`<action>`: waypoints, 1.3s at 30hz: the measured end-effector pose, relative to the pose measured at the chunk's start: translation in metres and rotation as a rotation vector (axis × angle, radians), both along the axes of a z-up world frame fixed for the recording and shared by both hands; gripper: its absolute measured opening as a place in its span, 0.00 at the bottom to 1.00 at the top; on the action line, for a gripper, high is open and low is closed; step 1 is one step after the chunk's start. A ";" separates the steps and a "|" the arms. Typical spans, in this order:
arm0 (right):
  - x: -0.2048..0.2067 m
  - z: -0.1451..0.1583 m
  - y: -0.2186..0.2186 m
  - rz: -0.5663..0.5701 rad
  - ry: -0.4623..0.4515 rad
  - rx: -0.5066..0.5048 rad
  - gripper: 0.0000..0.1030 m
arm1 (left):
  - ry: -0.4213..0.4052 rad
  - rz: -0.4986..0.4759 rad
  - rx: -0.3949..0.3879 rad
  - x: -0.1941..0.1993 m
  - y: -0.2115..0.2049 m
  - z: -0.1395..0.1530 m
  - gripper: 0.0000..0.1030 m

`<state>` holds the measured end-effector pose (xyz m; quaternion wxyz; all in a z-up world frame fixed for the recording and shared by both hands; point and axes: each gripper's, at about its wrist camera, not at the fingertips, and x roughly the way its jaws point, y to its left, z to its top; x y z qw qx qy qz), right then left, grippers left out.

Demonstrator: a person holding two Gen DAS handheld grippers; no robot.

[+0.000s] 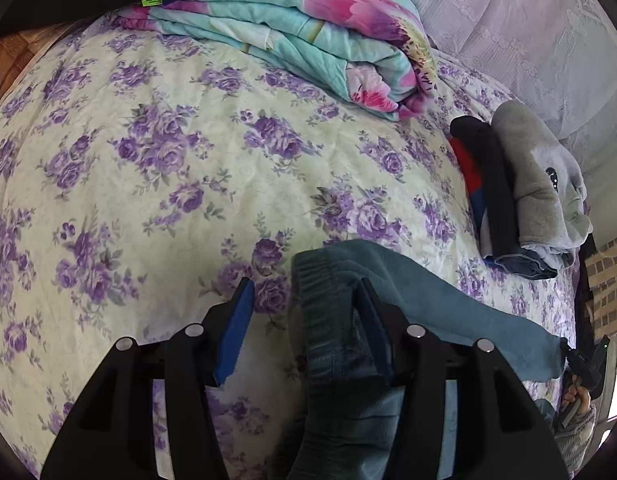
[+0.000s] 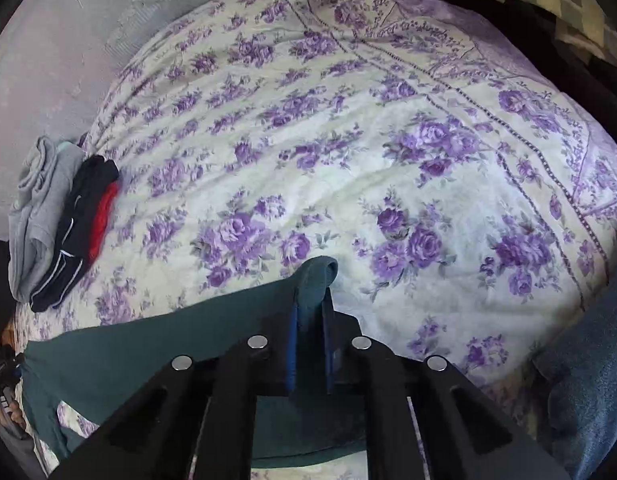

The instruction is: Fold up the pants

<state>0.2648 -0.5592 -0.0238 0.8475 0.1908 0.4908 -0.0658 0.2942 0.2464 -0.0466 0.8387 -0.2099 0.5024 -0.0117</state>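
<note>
- One pair of soft teal fleece pants with ribbed waistband, on a quilted purple-floral bedspread.
- Left gripper: fingers spread, unclenched.
- Right gripper: fingers clenched on the pants.

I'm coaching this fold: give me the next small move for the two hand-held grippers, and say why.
Probably close the left hand-held gripper on the waistband first. The right hand-held gripper already pinches a fold of the teal pants, but the left one's jaws stand apart, with the ribbed waistband only draped against one finger. Lifting now would likely drop that end onto the floral bedspread.
</note>
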 end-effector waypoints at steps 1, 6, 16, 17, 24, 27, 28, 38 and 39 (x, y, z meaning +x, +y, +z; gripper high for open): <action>0.000 0.003 0.002 0.004 -0.007 -0.011 0.10 | 0.003 -0.005 -0.004 0.002 0.000 -0.001 0.49; 0.006 0.012 0.003 0.006 -0.009 -0.025 0.09 | 0.021 -0.027 -0.045 0.015 -0.001 -0.007 0.40; 0.015 0.034 -0.004 -0.051 -0.097 -0.029 0.09 | -0.072 -0.010 -0.106 0.023 0.001 0.020 0.19; 0.019 0.033 -0.004 -0.054 -0.094 -0.028 0.09 | -0.083 -0.009 -0.108 0.026 0.002 0.024 0.19; 0.042 -0.013 -0.012 -0.071 0.012 0.004 0.15 | 0.027 0.004 -0.028 0.050 0.001 -0.009 0.32; 0.030 0.001 -0.014 -0.097 -0.009 -0.005 0.29 | 0.004 -0.013 -0.033 0.034 0.005 -0.004 0.46; 0.025 0.009 -0.014 -0.094 -0.018 -0.016 0.31 | -0.008 -0.014 -0.020 0.028 0.007 0.002 0.54; -0.075 0.077 0.001 -0.045 -0.147 -0.067 0.53 | -0.066 -0.063 -0.013 -0.085 0.027 0.029 0.78; -0.085 0.079 0.009 -0.025 -0.155 -0.071 0.53 | -0.070 -0.070 -0.013 -0.099 0.024 0.026 0.78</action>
